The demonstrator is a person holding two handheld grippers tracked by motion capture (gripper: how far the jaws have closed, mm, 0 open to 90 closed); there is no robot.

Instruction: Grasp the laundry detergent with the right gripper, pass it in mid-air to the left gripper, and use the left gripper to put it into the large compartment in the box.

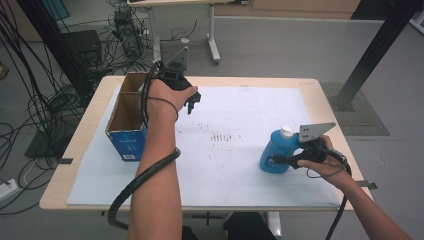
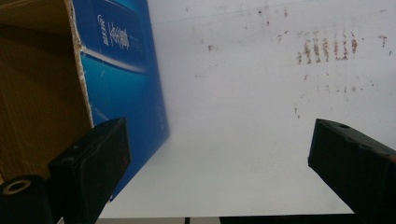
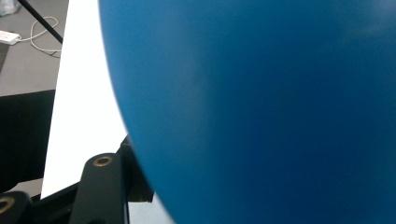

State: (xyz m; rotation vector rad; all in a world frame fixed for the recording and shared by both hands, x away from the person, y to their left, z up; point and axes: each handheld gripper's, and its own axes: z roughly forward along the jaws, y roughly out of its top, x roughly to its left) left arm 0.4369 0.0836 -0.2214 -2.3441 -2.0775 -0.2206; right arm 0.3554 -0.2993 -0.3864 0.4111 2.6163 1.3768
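Right gripper is clamped on the blue bottle, low on its side near the base, coming in from the bottle's right. The bottle stands upright on the white mat, right-front part of the table, white cap on top, so its long axis is vertical. In the right gripper view the blue wall sits hard against the camera, one black jaw visible beside it; grip looks firm.

Left gripper hangs with jaws wide and nothing between them, just beside the open cardboard box at the table's left-rear. The left gripper view has the box's blue side right at the left jaw, bare mat between the jaws.

Key relation: the box lies well apart from the bottle, to its left and farther back. Right hand owns the bottle; left hand is nearer the box. Likely next: carry the bottle across the mat toward the box's open top.
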